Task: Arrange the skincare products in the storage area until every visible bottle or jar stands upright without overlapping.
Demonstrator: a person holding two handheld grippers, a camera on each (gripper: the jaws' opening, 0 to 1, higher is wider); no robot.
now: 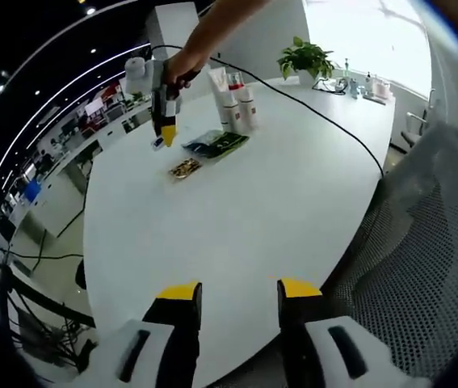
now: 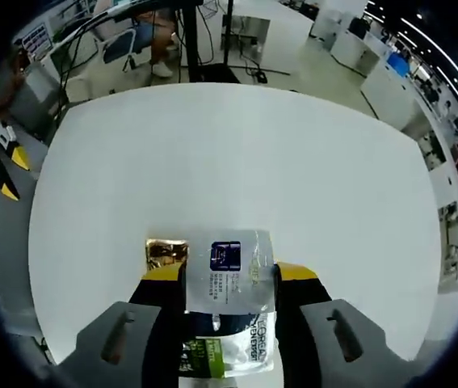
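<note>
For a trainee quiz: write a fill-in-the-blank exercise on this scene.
1. The skincare tubes stand ____ on the white table.
2. Beside the clear sachet lies a ____ packet.
3. The left gripper's jaws are ____.
4. The right gripper hangs over the ____.

Missing: upright; gold; open; table

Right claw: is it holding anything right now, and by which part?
Cannot be told: the right claw is over a clear sachet lying between its open jaws on the white table. The left claw holds nothing.
</note>
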